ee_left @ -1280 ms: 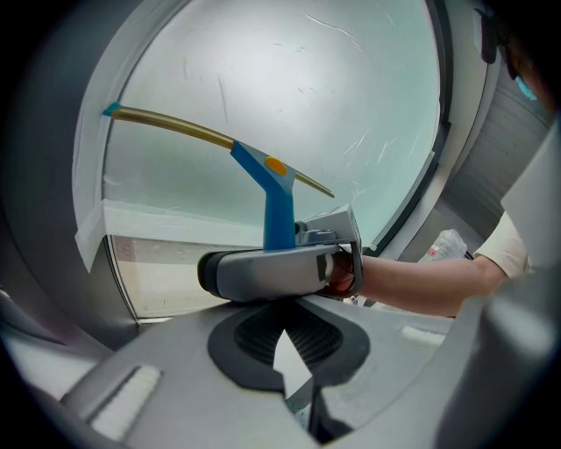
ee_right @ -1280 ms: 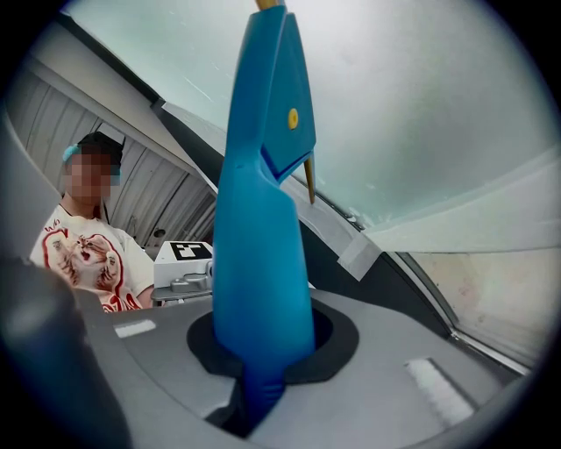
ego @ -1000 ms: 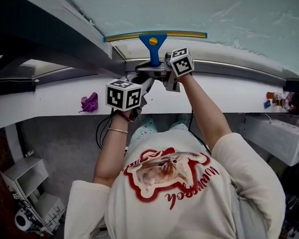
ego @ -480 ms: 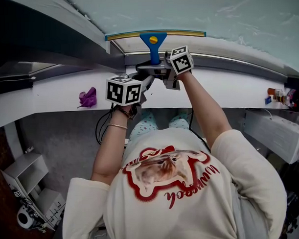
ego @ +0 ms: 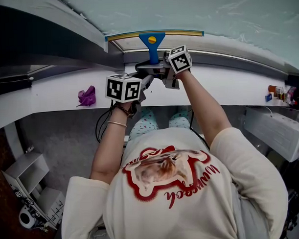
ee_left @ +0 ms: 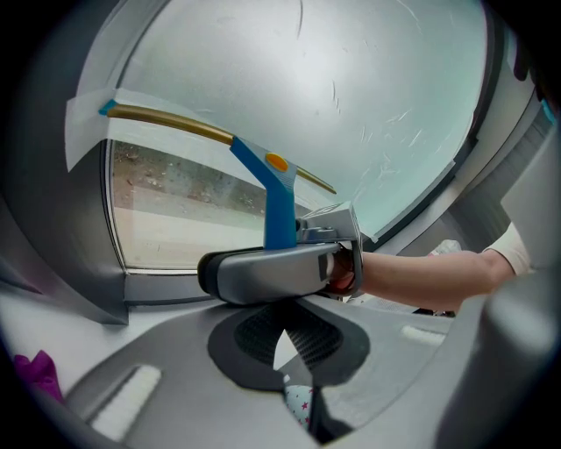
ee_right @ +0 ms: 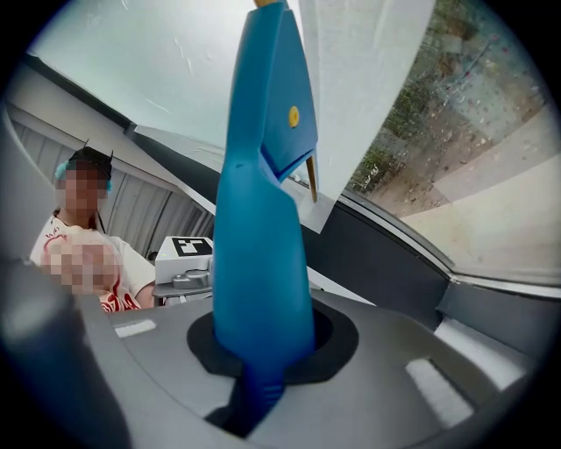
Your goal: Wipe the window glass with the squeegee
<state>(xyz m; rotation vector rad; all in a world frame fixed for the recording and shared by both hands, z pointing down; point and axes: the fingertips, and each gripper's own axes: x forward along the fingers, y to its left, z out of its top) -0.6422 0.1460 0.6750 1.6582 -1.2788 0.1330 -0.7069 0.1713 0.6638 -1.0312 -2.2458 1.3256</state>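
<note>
R tongs (ee_right: 263,346) pinch the squeegee (ee_right: 261,228) handle, top middle of frame, blade flat on the glass (ego: 194,9) so it wipes clean. L tongs (ee_left: 285,342) pressed together, empty, kept just below, out of the way.

Soft, pale daylight comes through the window glass (ego: 224,11), bright up top, while the floor (ego: 67,139) below the sill (ego: 55,95) sits in dim shadow. Both gripper views bulge and darken at their round edges; the squeegee (ee_right: 263,245) handle, close to the lens, looks slightly soft.
</note>
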